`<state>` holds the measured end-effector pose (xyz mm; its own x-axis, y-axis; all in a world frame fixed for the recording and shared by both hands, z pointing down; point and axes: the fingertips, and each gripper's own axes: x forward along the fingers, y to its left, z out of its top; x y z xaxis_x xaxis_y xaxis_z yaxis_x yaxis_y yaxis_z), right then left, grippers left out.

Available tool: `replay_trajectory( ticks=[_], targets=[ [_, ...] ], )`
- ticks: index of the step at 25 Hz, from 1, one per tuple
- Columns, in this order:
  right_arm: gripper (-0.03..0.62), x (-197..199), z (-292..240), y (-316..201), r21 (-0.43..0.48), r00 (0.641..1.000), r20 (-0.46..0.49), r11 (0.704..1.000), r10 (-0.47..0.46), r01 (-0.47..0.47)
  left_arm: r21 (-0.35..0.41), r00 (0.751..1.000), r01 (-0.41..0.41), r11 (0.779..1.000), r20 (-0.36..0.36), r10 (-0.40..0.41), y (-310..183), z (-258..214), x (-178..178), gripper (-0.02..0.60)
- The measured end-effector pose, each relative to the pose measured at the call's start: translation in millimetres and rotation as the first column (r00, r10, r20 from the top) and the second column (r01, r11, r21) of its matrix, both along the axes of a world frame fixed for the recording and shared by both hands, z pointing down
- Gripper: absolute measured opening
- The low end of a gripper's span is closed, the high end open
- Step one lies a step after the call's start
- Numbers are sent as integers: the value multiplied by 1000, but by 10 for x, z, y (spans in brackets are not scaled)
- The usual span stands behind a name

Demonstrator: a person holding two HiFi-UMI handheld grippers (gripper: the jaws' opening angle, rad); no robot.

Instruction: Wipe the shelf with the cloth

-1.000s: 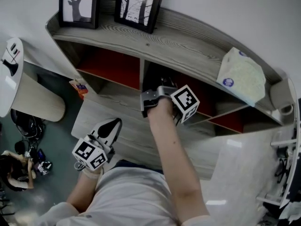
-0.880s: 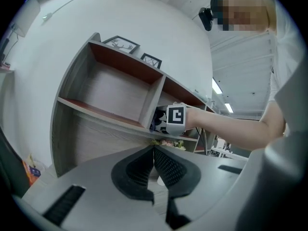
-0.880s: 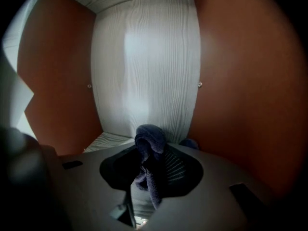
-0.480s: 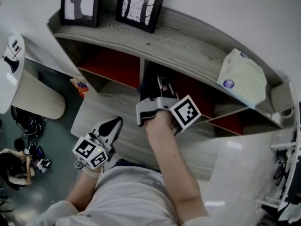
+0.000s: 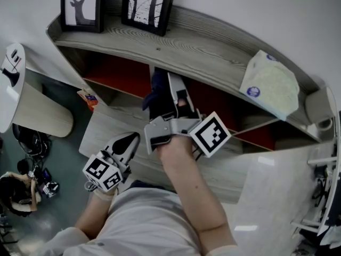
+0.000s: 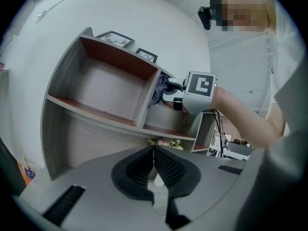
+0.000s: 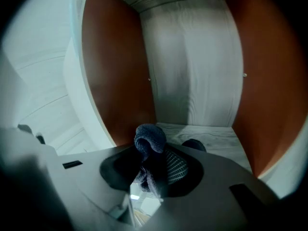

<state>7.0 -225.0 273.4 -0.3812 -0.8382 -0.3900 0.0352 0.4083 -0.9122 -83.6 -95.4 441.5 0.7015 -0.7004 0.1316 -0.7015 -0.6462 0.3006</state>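
Observation:
The grey wooden shelf unit [image 5: 213, 52] has red-backed compartments under a curved top board. My right gripper [image 5: 169, 92] is shut on a dark blue cloth [image 5: 155, 92] and sits at the mouth of the middle compartment, by its divider. In the right gripper view the cloth [image 7: 150, 148] bunches up between the jaws, and the compartment floor [image 7: 207, 136] lies just ahead. My left gripper [image 5: 127, 143] hangs low at the left, away from the shelf, shut with nothing in it. From the left gripper view, the cloth [image 6: 160, 86] shows at the divider.
Two framed tree pictures [image 5: 143, 4] lean on the shelf top at the left, and a pale packet [image 5: 269, 84] lies on it at the right. A small orange box [image 5: 88, 98] sits on the floor by the shelf's left end. A round white table [image 5: 21, 103] stands at the left.
My right gripper has pulled the cloth back out of the middle compartment and up toward its mouth. The left gripper has stayed where it was.

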Motion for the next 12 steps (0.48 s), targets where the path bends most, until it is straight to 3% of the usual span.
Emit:
replay_trajectory(
  ticks=[6,12],
  targets=[
    [109,55,37,-251,17,1000,5,1000,6,-6,-6,1000,-1,1000,5,1,-10,22,0,15],
    [109,135,240,-506,-46,1000,-3,999,7,-7,-13,1000,2,1000,6,-2,-42,39,-26,15]
  ],
)
